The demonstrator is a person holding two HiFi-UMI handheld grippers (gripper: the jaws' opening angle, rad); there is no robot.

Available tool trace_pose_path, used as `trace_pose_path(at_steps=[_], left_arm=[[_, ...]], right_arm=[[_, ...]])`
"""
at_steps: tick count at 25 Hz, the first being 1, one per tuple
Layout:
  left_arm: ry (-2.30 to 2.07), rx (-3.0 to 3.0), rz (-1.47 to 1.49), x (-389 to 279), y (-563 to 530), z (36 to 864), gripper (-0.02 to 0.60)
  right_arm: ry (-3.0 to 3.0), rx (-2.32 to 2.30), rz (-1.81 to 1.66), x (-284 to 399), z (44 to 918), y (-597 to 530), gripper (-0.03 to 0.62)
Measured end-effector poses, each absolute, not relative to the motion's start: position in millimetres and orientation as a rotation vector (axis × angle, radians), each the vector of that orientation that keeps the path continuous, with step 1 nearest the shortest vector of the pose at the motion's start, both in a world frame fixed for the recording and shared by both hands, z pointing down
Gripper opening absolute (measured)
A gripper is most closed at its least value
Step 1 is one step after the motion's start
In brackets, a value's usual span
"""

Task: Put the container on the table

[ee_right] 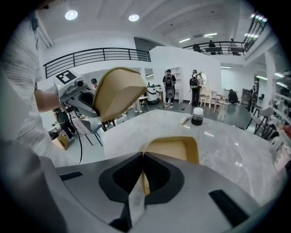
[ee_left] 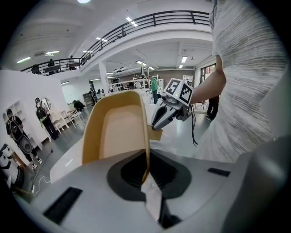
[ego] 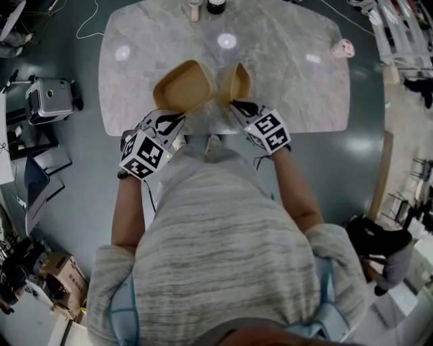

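Two tan, tray-like containers hang side by side over the near edge of the marble table (ego: 291, 81). My left gripper (ego: 174, 119) is shut on the rim of the left container (ego: 184, 86); in the left gripper view this container (ee_left: 120, 132) stands tilted on edge, with its rim pinched in the jaws (ee_left: 146, 170). My right gripper (ego: 238, 105) is shut on the rim of the right container (ego: 235, 82), which in the right gripper view (ee_right: 142, 175) lies low over the tabletop as a shallow tan tray (ee_right: 175, 148). The left container (ee_right: 119, 93) is held higher than it.
A dark jar (ego: 216, 6) and a small white object (ego: 195, 8) stand at the table's far edge, and a pink item (ego: 343, 48) at its right end. A grey machine (ego: 49, 98) sits on the floor to the left. People stand in the hall beyond (ee_right: 169, 86).
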State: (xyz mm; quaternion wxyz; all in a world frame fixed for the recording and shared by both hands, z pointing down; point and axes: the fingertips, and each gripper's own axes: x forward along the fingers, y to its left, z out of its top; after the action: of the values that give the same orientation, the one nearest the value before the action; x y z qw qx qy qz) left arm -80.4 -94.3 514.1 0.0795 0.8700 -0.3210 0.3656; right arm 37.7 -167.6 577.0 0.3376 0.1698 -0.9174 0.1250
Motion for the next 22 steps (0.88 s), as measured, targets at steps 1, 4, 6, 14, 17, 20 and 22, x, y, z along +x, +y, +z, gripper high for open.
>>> trace_pose_path(at_steps=[1, 4, 6, 14, 17, 20, 22], left_arm=[[-0.956, 2.597, 1.095, -81, -95, 517, 0.008], [-0.943, 2.581, 1.099, -83, -95, 524, 0.008], [-0.933, 2.57, 1.101, -84, -95, 529, 0.008], [-0.913, 2.548, 1.105, -88, -96, 541, 0.009], [-0.905, 2.537, 1.109, -89, -96, 545, 0.009], [-0.897, 2.528, 1.108, -91, -96, 548, 0.008], [-0.892, 2.525, 1.106, -91, -95, 550, 0.008]], right_arm=[[-2.378, 0.438, 0.322, 37, 582, -169, 0.012], [-2.35, 0.425, 0.312, 34, 593, -170, 0.011], [-2.333, 0.422, 0.308, 33, 600, -171, 0.012], [-2.262, 0.388, 0.318, 31, 622, -165, 0.012], [-2.233, 0.368, 0.317, 29, 628, -163, 0.012], [-2.192, 0.358, 0.281, 28, 638, -164, 0.012], [-2.166, 0.351, 0.257, 27, 644, -165, 0.012]])
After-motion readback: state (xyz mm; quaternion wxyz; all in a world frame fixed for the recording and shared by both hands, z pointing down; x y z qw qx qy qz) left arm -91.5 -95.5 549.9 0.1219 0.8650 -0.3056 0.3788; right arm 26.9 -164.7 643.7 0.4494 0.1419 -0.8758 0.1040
